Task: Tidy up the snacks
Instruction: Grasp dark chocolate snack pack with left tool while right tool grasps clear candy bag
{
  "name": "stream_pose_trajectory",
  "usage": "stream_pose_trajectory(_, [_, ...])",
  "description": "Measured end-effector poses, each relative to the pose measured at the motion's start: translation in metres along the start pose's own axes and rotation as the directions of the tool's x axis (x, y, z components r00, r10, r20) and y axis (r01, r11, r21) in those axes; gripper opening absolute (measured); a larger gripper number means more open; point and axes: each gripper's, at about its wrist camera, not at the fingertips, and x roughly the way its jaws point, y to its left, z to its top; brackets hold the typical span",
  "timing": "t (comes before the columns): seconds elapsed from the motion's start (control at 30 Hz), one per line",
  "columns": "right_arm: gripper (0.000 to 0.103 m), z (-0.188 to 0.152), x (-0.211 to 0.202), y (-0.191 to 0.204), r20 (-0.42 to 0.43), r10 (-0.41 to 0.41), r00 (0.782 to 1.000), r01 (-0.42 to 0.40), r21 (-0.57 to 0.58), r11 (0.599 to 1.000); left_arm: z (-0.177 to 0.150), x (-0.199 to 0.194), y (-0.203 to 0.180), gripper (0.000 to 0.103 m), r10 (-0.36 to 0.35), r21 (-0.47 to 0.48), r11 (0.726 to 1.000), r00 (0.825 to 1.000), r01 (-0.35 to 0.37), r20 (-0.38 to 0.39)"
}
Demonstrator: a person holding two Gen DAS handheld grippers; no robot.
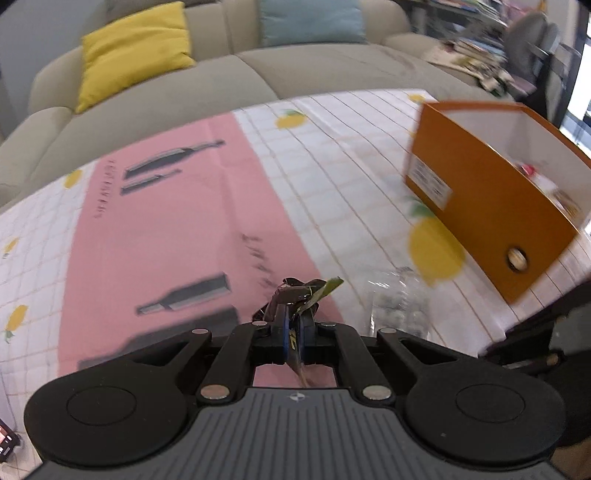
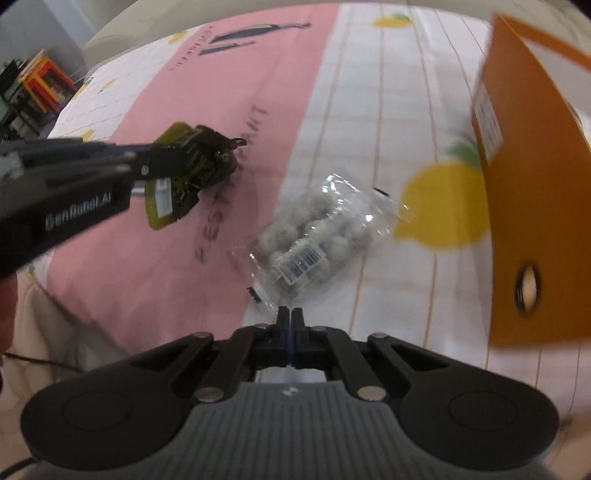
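Observation:
My left gripper [image 1: 291,328] is shut on a crumpled dark green and yellow snack packet [image 1: 295,291] and holds it above the pink cloth. The right wrist view shows that gripper [image 2: 173,157] coming in from the left with the packet [image 2: 188,173] hanging from it. A clear bag of pale round snacks [image 2: 314,236] lies on the checked tablecloth [image 2: 369,110]. My right gripper [image 2: 290,314] is shut with its tips on the bag's near film edge. An open orange box [image 1: 491,206] stands at the right, also in the right wrist view [image 2: 524,184].
Some snacks [image 1: 528,170] lie inside the orange box. A beige sofa [image 1: 221,85] with a yellow cushion [image 1: 133,51] and a blue cushion [image 1: 310,22] runs behind the table. Cluttered shelves [image 1: 480,37] stand at the far right.

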Motion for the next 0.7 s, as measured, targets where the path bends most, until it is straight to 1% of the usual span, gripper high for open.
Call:
stream_pose_trajectory(0.17, [0.000,-0.012,-0.006,-0.007,-0.002,-0.018,1.000,0.018,0.026,0.999,-0.008,-0.005,-0.009,0.007,-0.025,0.012,1.000,0.999,0.025,-0.023])
stream_pose_trajectory(0.3, [0.000,-0.012,-0.005,-0.005,-0.022,-0.022,1.000,0.023,0.028,0.999,-0.010,-0.006,-0.006,0.016,-0.072,-0.031,0.997,0.996,0.071,-0.053])
stream_pose_trajectory(0.33, [0.005,-0.013,-0.004,-0.006,-0.026,-0.025,0.999,0.025,0.027,0.999,-0.011,-0.006,-0.005,0.018,-0.081,-0.041,0.996,0.995,0.078,-0.059])
stream_pose_trajectory(0.37, [0.006,-0.014,-0.006,-0.007,-0.027,-0.034,0.999,0.035,0.025,0.999,-0.011,-0.006,-0.004,0.019,-0.090,-0.048,0.995,0.994,0.087,-0.058])
stream_pose_trajectory(0.4, [0.009,-0.015,-0.008,-0.008,-0.023,-0.046,0.999,0.047,0.026,0.999,-0.013,-0.008,-0.002,0.024,-0.107,-0.053,0.993,0.993,0.104,-0.049])
stream_pose_trajectory(0.43, [0.021,-0.017,-0.011,-0.008,-0.019,-0.057,0.998,0.057,0.030,0.998,-0.014,-0.010,0.000,0.031,-0.123,-0.057,0.991,0.992,0.121,-0.039])
stream_pose_trajectory(0.47, [0.027,-0.017,-0.013,-0.008,-0.013,-0.058,0.998,0.059,0.038,0.998,-0.014,-0.013,0.002,0.037,-0.141,-0.063,0.988,0.990,0.139,-0.029])
stream_pose_trajectory(0.5, [0.033,-0.018,-0.016,-0.010,0.000,-0.055,0.998,0.055,0.050,0.997,-0.015,-0.016,0.006,0.049,-0.159,-0.077,0.984,0.987,0.158,-0.018])
stream_pose_trajectory(0.53, [0.034,-0.018,-0.021,-0.012,0.022,-0.052,0.998,0.050,0.066,0.997,-0.015,-0.019,0.008,0.060,-0.169,-0.095,0.981,0.986,0.168,-0.007])
stream_pose_trajectory(0.57, [0.034,-0.019,-0.025,-0.013,0.044,-0.048,0.998,0.044,0.080,0.996,-0.015,-0.022,0.012,0.064,-0.176,-0.121,0.977,0.984,0.176,0.008])
stream_pose_trajectory(0.6, [0.039,-0.019,-0.029,-0.015,0.071,-0.041,0.997,0.035,0.093,0.995,-0.015,-0.024,0.016,0.065,-0.179,-0.155,0.971,0.984,0.180,0.025])
stream_pose_trajectory(0.67, [0.043,-0.019,-0.035,-0.017,0.124,-0.034,0.992,0.018,0.123,0.992,-0.013,-0.025,0.025,0.066,-0.172,-0.224,0.958,0.984,0.180,0.053])
stream_pose_trajectory(0.7, [0.043,-0.018,-0.037,-0.019,0.144,-0.036,0.989,0.016,0.139,0.990,-0.013,-0.024,0.029,0.066,-0.162,-0.262,0.950,0.985,0.173,0.061])
